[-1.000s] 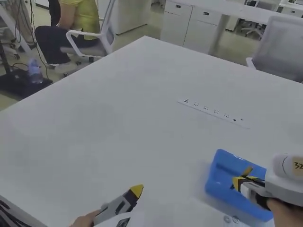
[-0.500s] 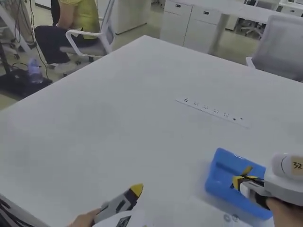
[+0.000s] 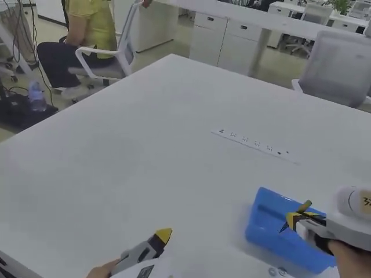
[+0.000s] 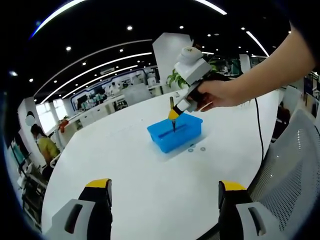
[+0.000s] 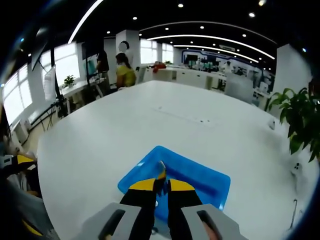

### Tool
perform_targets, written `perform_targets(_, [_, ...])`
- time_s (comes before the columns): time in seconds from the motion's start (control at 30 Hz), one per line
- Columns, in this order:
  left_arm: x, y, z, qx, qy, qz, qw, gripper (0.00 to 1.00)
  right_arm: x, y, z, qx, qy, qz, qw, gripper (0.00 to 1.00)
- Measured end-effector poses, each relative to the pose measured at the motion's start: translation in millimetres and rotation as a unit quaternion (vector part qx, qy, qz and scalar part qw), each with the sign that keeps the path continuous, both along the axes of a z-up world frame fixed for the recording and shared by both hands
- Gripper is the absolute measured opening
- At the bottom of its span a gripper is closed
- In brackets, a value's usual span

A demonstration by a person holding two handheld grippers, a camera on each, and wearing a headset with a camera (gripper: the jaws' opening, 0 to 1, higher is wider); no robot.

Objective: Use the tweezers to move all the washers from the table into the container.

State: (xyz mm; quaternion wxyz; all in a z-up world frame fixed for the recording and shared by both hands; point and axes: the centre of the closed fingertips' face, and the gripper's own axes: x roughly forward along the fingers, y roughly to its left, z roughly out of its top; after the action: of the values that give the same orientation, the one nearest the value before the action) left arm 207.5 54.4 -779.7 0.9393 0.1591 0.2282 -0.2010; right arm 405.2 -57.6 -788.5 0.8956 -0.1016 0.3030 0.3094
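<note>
Table [image 3: 145, 145] carries everything | container [image 3: 272, 223] blue, open-topped | left tongs [image 4: 165, 184] spread wide, idle | right tongs [image 5: 163, 184] pinched on tweezers [image 5: 161, 169], tip over container; likely release, so ease grip only inside walls | washers [image 4: 191, 149]: two on table just beside container

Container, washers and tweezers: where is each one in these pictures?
Container [image 4: 182, 140]: left gripper view, on its near side wall.
Washers [image 4: 202, 148]: left gripper view, on the right one of the pair beside the container.
Tweezers [image 5: 161, 169]: right gripper view, on the tip above the container.
</note>
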Motion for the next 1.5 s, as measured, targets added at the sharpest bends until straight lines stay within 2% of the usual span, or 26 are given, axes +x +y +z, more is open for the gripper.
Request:
perform_targets(0.17, [-0.4,-0.4,-0.8,0.002,0.001,-0.002,1.0,0.9,-3.8,-2.1,12.9,0.012,-0.009,-0.005,0.9999,0.04])
perform_targets(0.27, [-0.5,-0.4,-0.6,0.003,0.0,-0.002,1.0,0.9,-10.0,0.0,23.2,0.029,-0.011,-0.004,0.9995,0.04])
perform_targets(0.37, [0.5,1.1,2.4,0.005,-0.009,0.001,0.9999,0.9,-18.9,3.0,32.2,0.038,-0.014,0.003,0.9992,0.04])
perform_targets(0.6, [0.3,1.3,1.3,0.006,-0.007,0.001,1.0,0.9,-33.5,8.2,39.6,0.05,-0.015,0.025,0.9983,0.04])
perform_targets(0.97, [0.5,2.7,0.4,0.007,-0.005,0.005,1.0,0.9,-51.1,5.1,22.9,0.038,0.003,0.041,0.9984,0.04])
perform_targets(1.5, [1.0,4.1,-1.0,0.012,-0.003,0.007,0.9999,0.88,-64.3,-2.7,-19.2,0.007,0.035,0.044,0.9984,0.04])
